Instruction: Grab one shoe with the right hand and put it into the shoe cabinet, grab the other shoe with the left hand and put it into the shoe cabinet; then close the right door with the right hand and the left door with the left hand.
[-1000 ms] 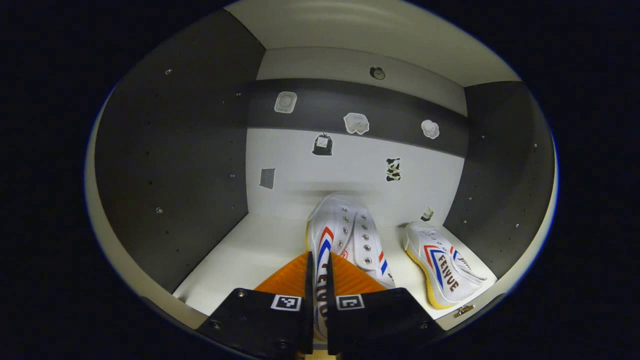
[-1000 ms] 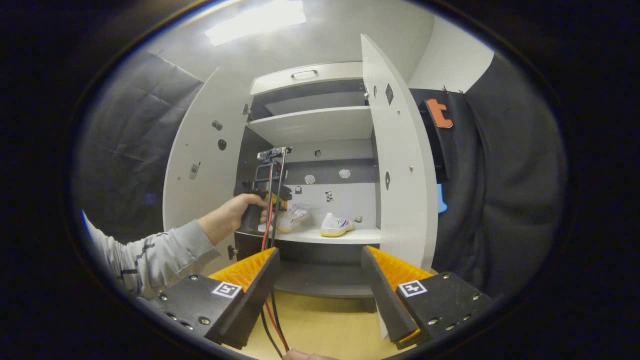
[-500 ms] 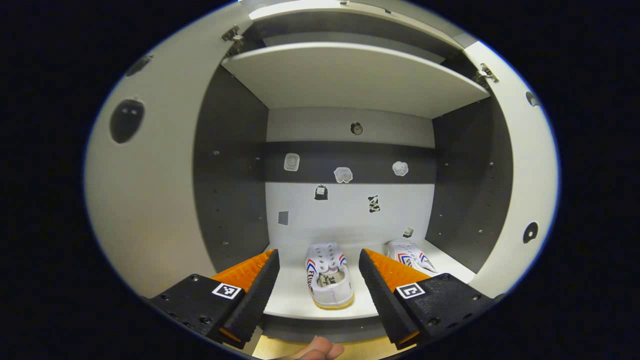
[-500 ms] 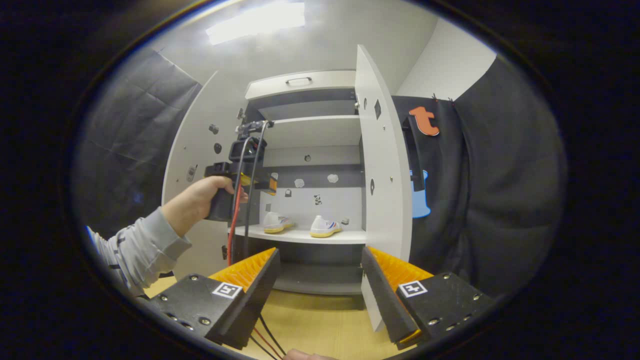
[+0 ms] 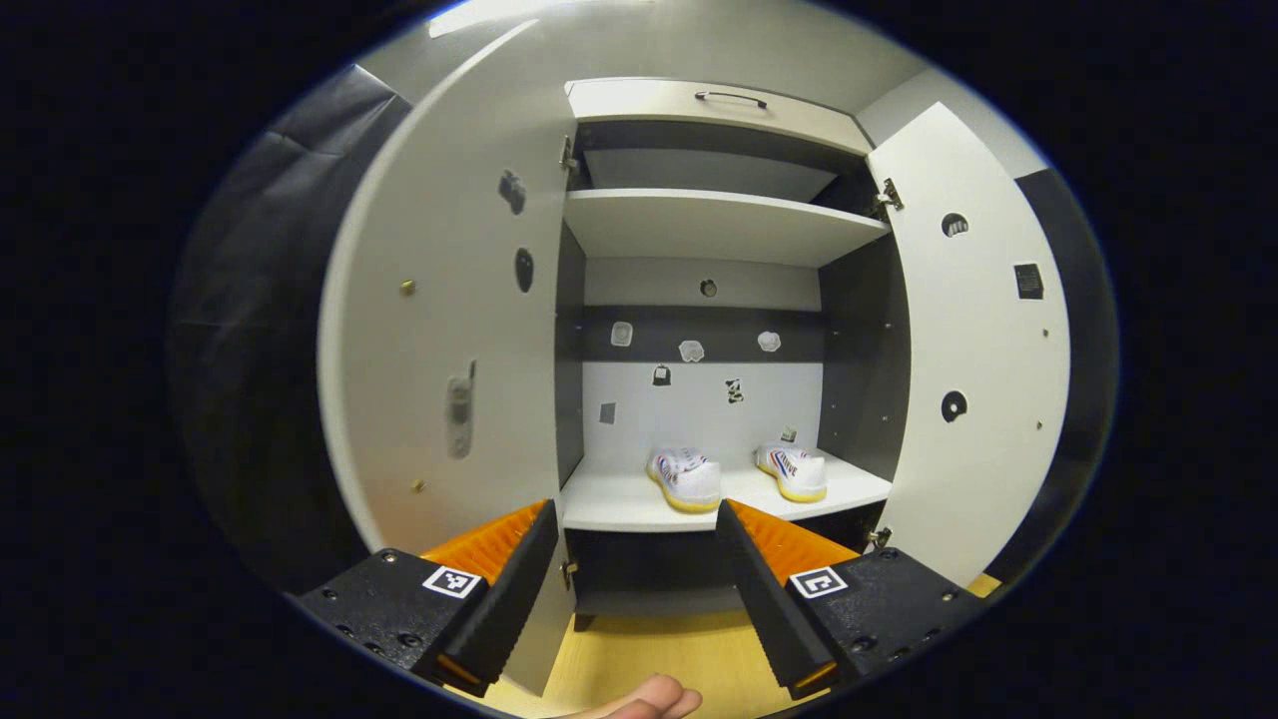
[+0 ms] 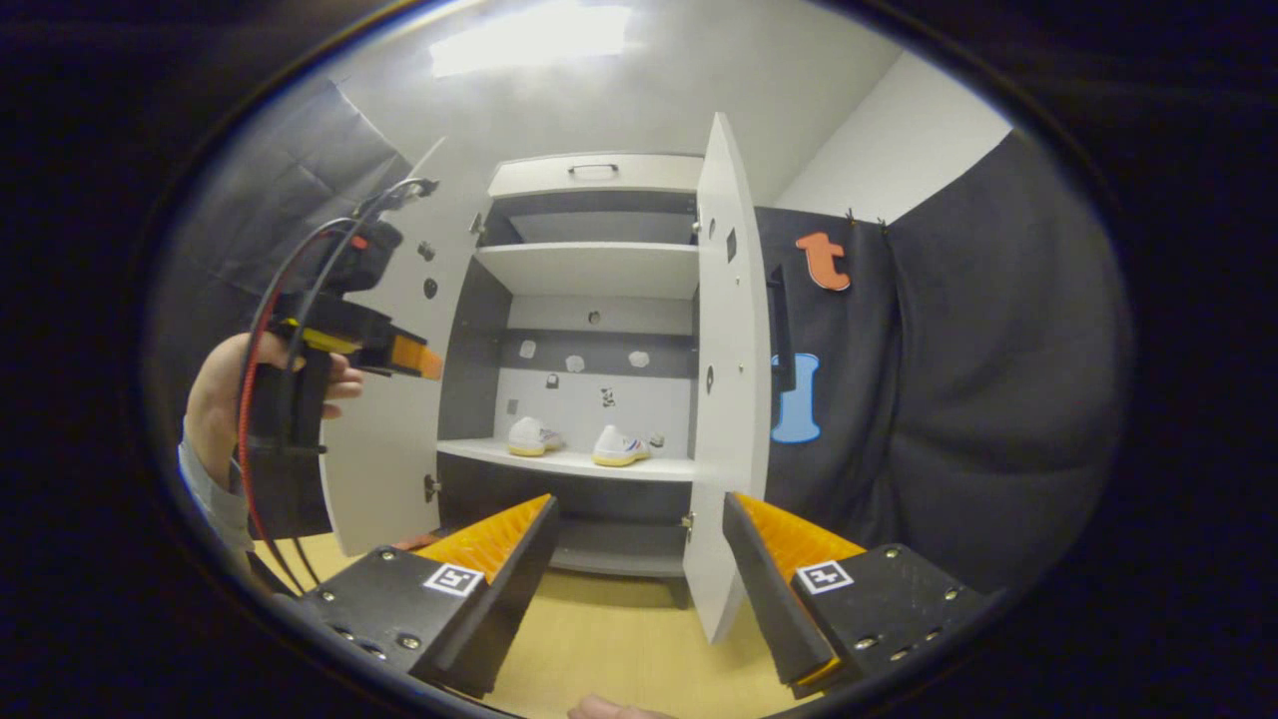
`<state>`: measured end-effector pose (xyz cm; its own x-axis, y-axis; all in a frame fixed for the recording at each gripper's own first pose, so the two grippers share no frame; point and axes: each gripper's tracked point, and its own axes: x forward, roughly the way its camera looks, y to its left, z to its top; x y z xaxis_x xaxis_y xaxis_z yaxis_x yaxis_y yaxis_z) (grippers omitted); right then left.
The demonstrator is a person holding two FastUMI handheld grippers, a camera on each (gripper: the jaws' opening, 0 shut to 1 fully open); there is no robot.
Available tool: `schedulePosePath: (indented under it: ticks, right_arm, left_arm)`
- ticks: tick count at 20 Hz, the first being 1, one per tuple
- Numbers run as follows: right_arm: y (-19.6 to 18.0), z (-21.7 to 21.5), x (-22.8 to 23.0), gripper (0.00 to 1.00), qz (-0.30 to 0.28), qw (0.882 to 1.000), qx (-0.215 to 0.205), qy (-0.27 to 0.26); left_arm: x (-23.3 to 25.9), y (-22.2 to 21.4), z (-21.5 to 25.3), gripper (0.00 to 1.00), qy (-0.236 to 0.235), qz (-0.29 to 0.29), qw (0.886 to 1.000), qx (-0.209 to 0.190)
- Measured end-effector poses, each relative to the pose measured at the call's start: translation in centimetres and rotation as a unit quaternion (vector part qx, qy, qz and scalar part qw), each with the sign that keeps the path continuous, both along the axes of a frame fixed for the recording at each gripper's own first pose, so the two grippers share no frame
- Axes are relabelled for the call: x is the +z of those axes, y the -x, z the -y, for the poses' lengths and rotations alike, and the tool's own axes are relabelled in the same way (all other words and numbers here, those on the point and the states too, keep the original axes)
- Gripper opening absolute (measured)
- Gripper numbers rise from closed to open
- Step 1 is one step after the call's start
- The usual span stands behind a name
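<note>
Two white shoes with red and blue stripes stand side by side on the cabinet's middle shelf (image 5: 619, 499): the left shoe (image 5: 685, 478) and the right shoe (image 5: 793, 471). The right gripper view shows the same pair, left shoe (image 6: 529, 436) and right shoe (image 6: 617, 446). Both cabinet doors stand open: the left door (image 5: 449, 330) and the right door (image 5: 973, 350); in the right gripper view the right door (image 6: 724, 399) is edge-on. My left gripper (image 5: 634, 589) is open, well back from the cabinet. My right gripper (image 6: 639, 589) is open too, near the right door's lower edge.
A hand (image 6: 225, 394) holds the left gripper with its cables at the left of the right gripper view. An upper shelf (image 5: 714, 225) and a drawer front with a handle (image 5: 734, 98) top the cabinet. Wooden floor (image 6: 609, 644) lies below. Black cloth hangs on both sides.
The left gripper let go of the left shoe on the shelf, opened and drew back out of the cabinet. The right gripper also backed away a little, staying open.
</note>
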<state>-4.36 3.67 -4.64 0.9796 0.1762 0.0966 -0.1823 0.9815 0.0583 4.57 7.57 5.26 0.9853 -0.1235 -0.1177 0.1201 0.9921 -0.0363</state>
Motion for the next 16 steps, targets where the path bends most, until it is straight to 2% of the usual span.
schedulePosePath:
  ticks: [2,6,11,16]
  right_arm:
    - [0.3,1.5,0.1,0.98,0.001,1.000,-0.008,0.003]
    - [-1.1,7.3,1.7,0.98,-0.006,0.999,-0.041,-0.006]
    - [-6.3,15.1,3.7,0.98,-0.048,0.997,-0.064,-0.003]
    - [-12.1,20.0,6.0,0.98,-0.063,0.996,-0.049,0.028]
  left_arm:
    - [-1.0,2.8,-0.9,0.96,0.001,0.003,1.000,-0.007]
    - [-3.0,7.2,-2.2,0.97,0.002,0.004,1.000,-0.026]
    - [-4.0,10.4,-4.2,0.96,0.017,0.015,0.999,-0.040]
    - [-4.8,12.8,-5.4,0.97,0.016,0.014,0.998,-0.052]
